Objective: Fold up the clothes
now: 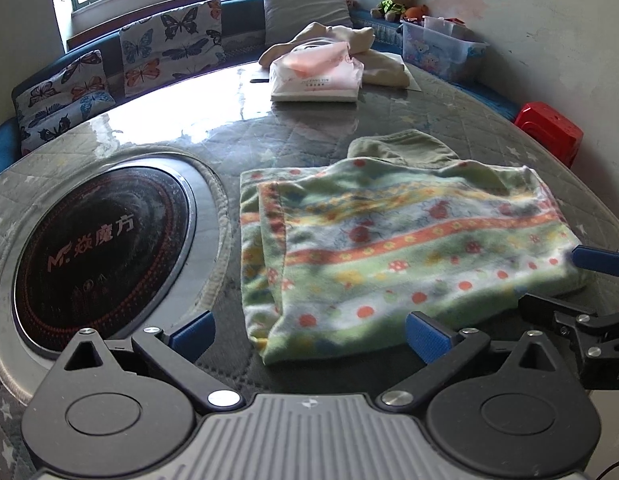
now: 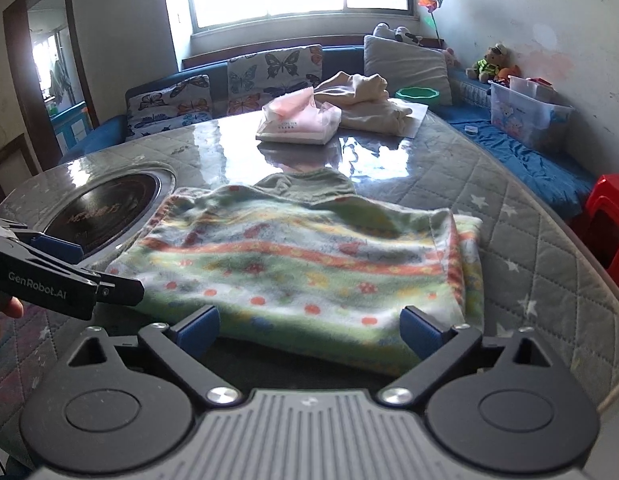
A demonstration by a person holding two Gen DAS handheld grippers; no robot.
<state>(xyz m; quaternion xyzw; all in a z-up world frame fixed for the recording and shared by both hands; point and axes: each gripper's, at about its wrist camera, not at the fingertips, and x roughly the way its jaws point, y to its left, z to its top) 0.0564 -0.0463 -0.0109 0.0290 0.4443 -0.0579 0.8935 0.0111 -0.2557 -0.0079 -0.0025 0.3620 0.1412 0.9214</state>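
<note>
Fleece garment [image 1: 409, 248], folded into a soft striped rectangle, lies on the glossy quilted table [image 1: 317, 128]; both left gripper [image 1: 309, 334] and right gripper [image 2: 309, 330] gape empty.

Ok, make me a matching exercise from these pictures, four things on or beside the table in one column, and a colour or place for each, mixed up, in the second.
Column one:
1. patterned garment
2. induction cooker
3. tissue pack
4. plastic stool

Column two:
A. red, beside the table's edge
B. black and round, set into the table top
C. pink and white, at the far side of the table
D. green with orange stripes, folded, at the near edge

Pairs: 1-D, 2-B, 3-C, 4-A
</note>
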